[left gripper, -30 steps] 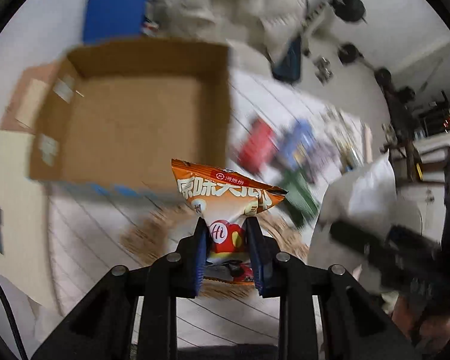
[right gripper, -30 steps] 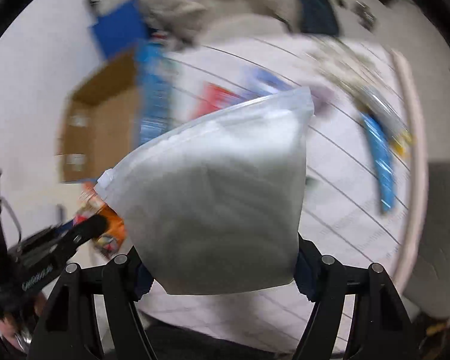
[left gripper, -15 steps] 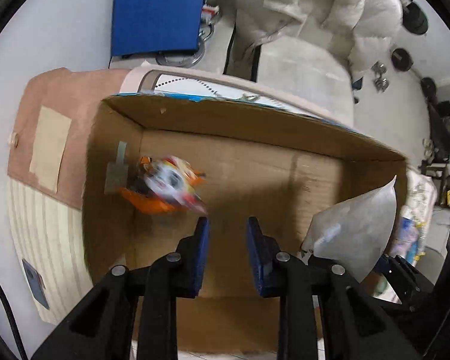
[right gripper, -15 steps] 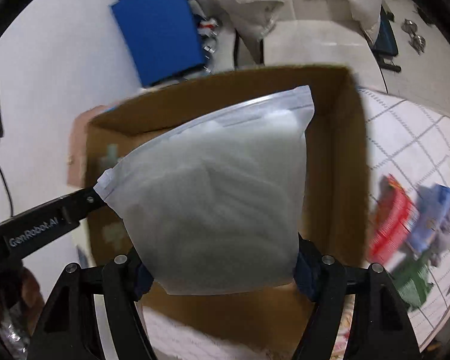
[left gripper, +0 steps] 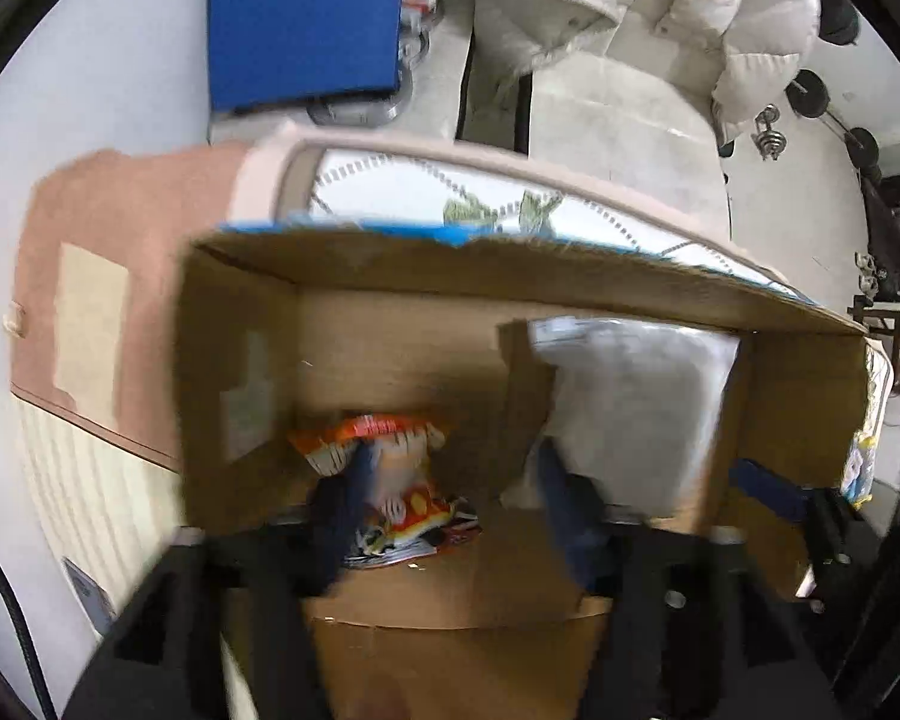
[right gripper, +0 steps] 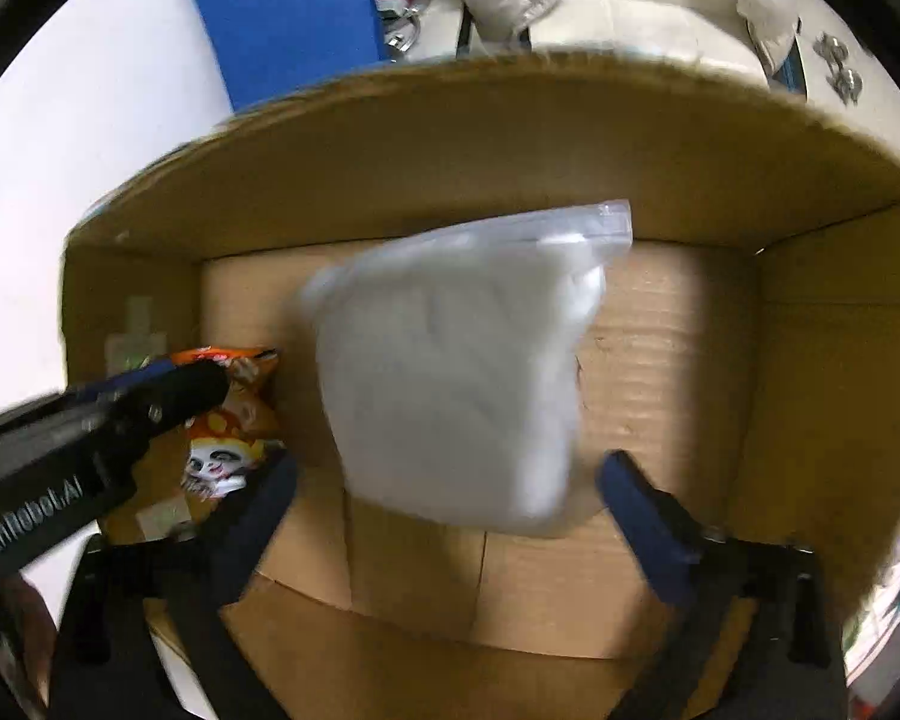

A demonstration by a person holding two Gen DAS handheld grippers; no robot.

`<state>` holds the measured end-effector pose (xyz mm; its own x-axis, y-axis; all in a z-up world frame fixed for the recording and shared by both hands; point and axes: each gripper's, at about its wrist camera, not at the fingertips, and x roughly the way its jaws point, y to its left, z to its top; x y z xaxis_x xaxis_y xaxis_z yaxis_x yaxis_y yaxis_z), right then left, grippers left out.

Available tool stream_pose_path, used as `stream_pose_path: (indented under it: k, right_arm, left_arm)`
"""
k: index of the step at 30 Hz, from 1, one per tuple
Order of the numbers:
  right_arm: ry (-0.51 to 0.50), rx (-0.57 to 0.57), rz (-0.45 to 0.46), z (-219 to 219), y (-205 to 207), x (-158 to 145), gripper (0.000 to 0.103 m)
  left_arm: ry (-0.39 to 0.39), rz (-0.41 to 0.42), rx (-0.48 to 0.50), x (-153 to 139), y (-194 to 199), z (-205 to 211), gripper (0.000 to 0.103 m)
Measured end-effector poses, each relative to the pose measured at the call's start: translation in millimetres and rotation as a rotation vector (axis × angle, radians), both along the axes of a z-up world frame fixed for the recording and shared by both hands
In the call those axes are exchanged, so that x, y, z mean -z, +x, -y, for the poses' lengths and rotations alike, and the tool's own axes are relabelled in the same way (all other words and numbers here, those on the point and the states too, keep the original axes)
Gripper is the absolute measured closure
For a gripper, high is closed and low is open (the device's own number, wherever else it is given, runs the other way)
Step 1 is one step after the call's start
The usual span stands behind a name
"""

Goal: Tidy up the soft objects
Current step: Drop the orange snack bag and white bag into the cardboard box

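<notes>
An open cardboard box [left gripper: 426, 276] [right gripper: 510, 138] fills both views. An orange snack bag [left gripper: 390, 480] [right gripper: 234, 420] lies on the box floor at its left side. A clear zip bag of white stuffing [right gripper: 462, 372] [left gripper: 636, 396] is loose inside the box, blurred, just beyond my right gripper [right gripper: 450, 492], which is open with the bag free of its fingers. My left gripper [left gripper: 450, 498] is open and empty over the snack bag; it also shows in the right wrist view [right gripper: 150, 402].
A blue panel [left gripper: 306, 18] leans on the wall behind the box. A pale padded coat [left gripper: 630, 6] lies on a chair beyond. A patterned mat [left gripper: 450, 198] lies under the box. Dumbbells [left gripper: 810, 108] lie on the floor at the far right.
My left gripper let go of the snack bag, which dropped into the box. My right gripper has opened and the zip bag has dropped from it into the box.
</notes>
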<state>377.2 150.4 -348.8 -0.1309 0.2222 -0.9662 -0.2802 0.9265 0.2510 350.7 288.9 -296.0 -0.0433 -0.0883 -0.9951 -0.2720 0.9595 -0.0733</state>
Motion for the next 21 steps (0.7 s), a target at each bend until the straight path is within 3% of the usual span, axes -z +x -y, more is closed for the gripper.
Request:
stream_pose_path:
  k: [3, 5, 6, 13, 18, 21]
  right_arm:
    - [-0.061, -0.038, 0.064, 0, -11, -21, 0.0]
    - [-0.074, -0.044, 0.096, 4, -20, -36, 0.0]
    - [-0.082, -0.046, 0.108, 11, -14, -31, 0.0]
    - [-0.062, -0.023, 0.159, 34, -53, -81, 0.0]
    - [-0.025, -0.031, 0.174, 48, -72, -99, 0.0]
    - [0.038, -0.034, 0.185, 71, -85, -123, 0.0]
  left_arm:
    - [0.034, 0.069, 0.03, -28, -11, 6, 0.008]
    - [0.046, 0.11, 0.045, -43, -19, 12, 0.003]
    - [0.051, 0.124, 0.045, -50, -25, 15, 0.003]
    - [0.071, 0.173, 0.014, -75, -59, 30, 0.002]
    - [0.098, 0.187, -0.012, -95, -80, 49, 0.002]
    - [0.134, 0.239, -0.017, -121, -90, 73, 0.002]
